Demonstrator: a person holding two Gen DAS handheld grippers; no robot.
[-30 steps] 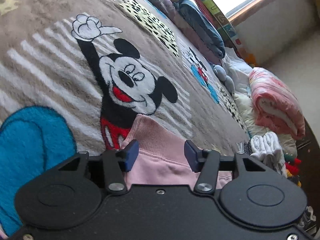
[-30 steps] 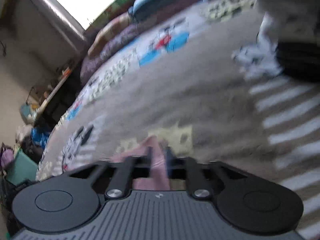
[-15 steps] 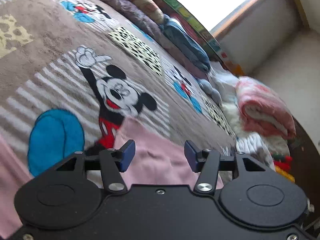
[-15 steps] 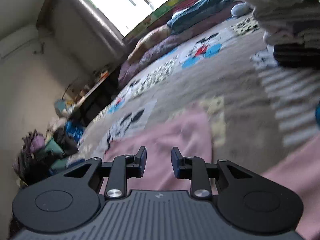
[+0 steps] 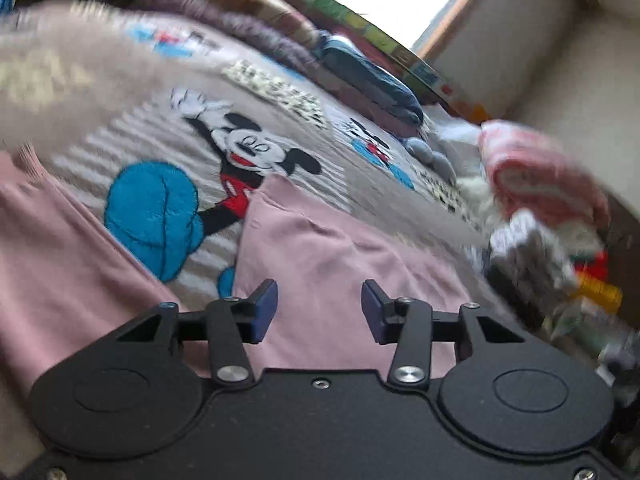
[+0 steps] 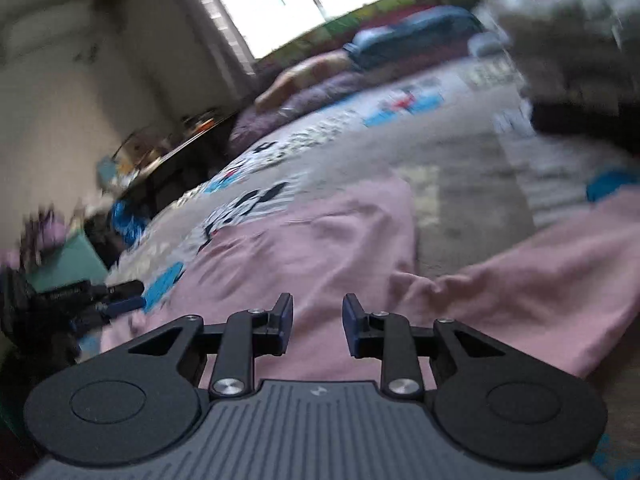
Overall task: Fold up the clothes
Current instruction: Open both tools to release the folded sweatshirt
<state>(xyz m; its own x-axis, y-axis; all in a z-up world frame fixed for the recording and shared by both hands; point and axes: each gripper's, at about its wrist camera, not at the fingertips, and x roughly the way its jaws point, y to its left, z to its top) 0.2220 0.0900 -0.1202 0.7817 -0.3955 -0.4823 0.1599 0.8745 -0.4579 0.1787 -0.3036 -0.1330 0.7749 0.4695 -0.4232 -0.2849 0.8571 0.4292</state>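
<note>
A pink garment [image 5: 320, 264] lies spread on a bed covered by a Mickey Mouse blanket [image 5: 240, 152], with 2 long pink parts running away from the cameras and a strip of blanket bare between them; they look like trouser legs or sleeves, though blur keeps that unsure. The left claw [image 5: 318, 310] hangs over the right-hand pink part, its jaws standing well apart with nothing between them. The right claw [image 6: 316, 326] hangs over the same cloth [image 6: 320, 240], jaws parted a little less and likewise empty. Both views are smeared, so the hands are probably moving.

Whether the garment is laid out ready for a fold or already partly folded cannot be settled from here.

Risks: the plush blanket is soft, so a claw closing low could pinch blanket pile along with the cloth and drag it. A grab on 1 layer only would leave the lower layer behind and skew the fold. The stacked clothes [image 6: 568, 60] near the right side could be knocked by a wide swing.
</note>
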